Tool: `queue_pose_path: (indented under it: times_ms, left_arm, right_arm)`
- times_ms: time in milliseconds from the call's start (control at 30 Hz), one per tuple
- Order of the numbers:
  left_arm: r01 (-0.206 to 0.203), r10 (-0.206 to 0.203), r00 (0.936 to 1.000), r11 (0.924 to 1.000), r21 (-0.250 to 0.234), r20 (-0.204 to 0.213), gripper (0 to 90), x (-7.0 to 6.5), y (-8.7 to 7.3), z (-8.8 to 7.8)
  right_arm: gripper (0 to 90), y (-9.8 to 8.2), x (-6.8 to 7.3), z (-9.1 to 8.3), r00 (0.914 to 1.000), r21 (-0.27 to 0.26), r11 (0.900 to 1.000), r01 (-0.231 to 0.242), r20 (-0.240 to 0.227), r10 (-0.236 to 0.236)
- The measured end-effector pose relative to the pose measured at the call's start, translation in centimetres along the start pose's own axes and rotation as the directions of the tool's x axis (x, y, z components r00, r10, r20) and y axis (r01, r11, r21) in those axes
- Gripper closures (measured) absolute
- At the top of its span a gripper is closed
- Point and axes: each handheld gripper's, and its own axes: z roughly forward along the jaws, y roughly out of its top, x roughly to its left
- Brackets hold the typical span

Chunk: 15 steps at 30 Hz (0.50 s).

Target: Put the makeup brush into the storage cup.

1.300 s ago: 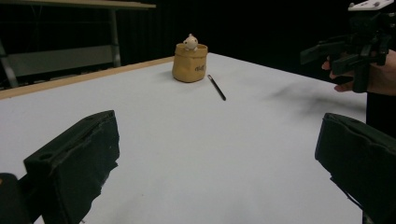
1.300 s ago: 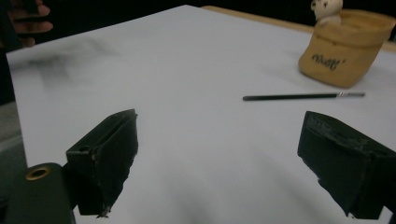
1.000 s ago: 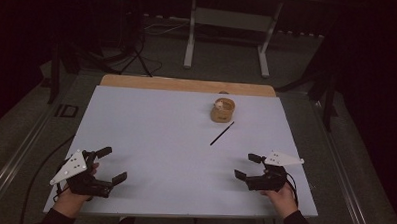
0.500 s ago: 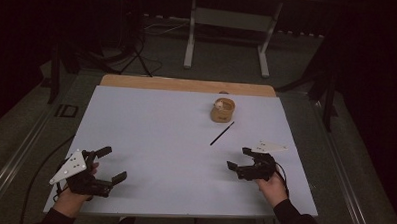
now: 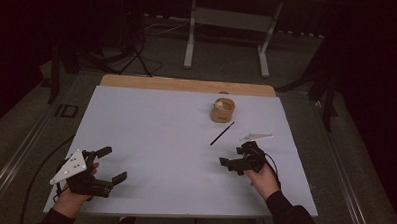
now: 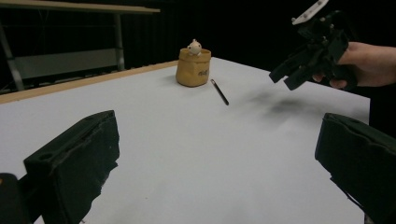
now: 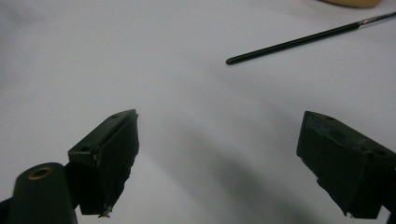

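Jaws on our right gripper (image 5: 236, 159) stand wide apart with nothing between them, and they point left and slightly far across the white table (image 5: 151, 125). We hold it raised a little off the surface, near the right edge, tipped down toward the thin black stick (image 5: 222, 133) that lies just beyond it. In the right gripper view that stick (image 7: 303, 41) runs across the upper part of the picture, its rounded near end closest to us and free of the jaws, so we judge this as the approach to a pick and not yet a grasp. The wide opening makes sense for that: a slim thing lying flat needs both jaws to come down either side of it.

Past the stick's far end sits a small tan pouch-like holder (image 5: 222, 110) with a little figure poking out of its top (image 6: 194, 46); the stick points roughly toward it, close but, as far as we can tell, not touching.

Our left gripper (image 5: 104, 165) rests at the near left corner, well apart from all this, its jaws also spread and empty. We seem to park it there to keep clear of the right hand's work.
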Motion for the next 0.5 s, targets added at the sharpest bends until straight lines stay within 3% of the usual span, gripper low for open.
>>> queue_pose_path:
  times_ms: [67, 133, 200, 267, 300, 333, 433, 500]
  left_arm:
    - [0.000, 0.000, 1.0000, 1.0000, 0.000, 0.004, 0.2, 0.0, 0.0, 0.0]
    - [-0.004, 0.004, 1.0000, 1.0000, 0.002, 0.005, 0.2, 0.0, 0.0, 0.0]
    - [-0.003, 0.003, 1.0000, 1.0000, 0.001, 0.005, 0.2, 0.0, 0.0, 0.0]
    - [-0.002, 0.002, 1.0000, 1.0000, 0.000, 0.003, 0.2, 0.0, 0.0, 0.0]
    - [-0.002, 0.002, 1.0000, 1.0000, 0.000, 0.003, 0.2, 0.0, 0.0, 0.0]
    - [-0.002, 0.002, 1.0000, 1.0000, -0.001, 0.002, 0.1, 0.1, 0.0, 0.0]
    - [-0.001, 0.001, 1.0000, 1.0000, -0.001, 0.003, 0.2, 0.0, 0.1, 0.1]
    - [0.000, 0.000, 1.0000, 1.0000, -0.002, 0.004, 0.2, 0.0, 0.1, 0.1]
  right_arm:
    - [12.1, 0.5, 0.1, 0.1, 0.9969, 0.013, 0.999, -0.042, 0.067, 0.041]
    - [17.2, 1.1, 0.0, 0.3, 0.9954, 0.056, 0.997, -0.055, 0.081, 0.051]
    - [18.6, 1.7, -0.3, 0.6, 0.9934, 0.123, 0.988, -0.097, 0.073, 0.088]
    - [18.4, 1.9, -0.2, 0.7, 0.9928, 0.136, 0.986, -0.095, 0.086, 0.083]
    - [17.0, 2.2, 0.0, 0.8, 0.9905, 0.151, 0.986, -0.068, 0.129, 0.048]
    - [16.3, 2.5, 0.1, 1.0, 0.9892, 0.159, 0.985, -0.061, 0.141, 0.039]
    - [16.5, 3.2, 0.1, 1.2, 0.9910, 0.175, 0.982, -0.073, 0.124, 0.051]
    - [14.3, 3.6, -0.2, 1.7, 0.9927, 0.232, 0.967, -0.102, 0.087, 0.084]
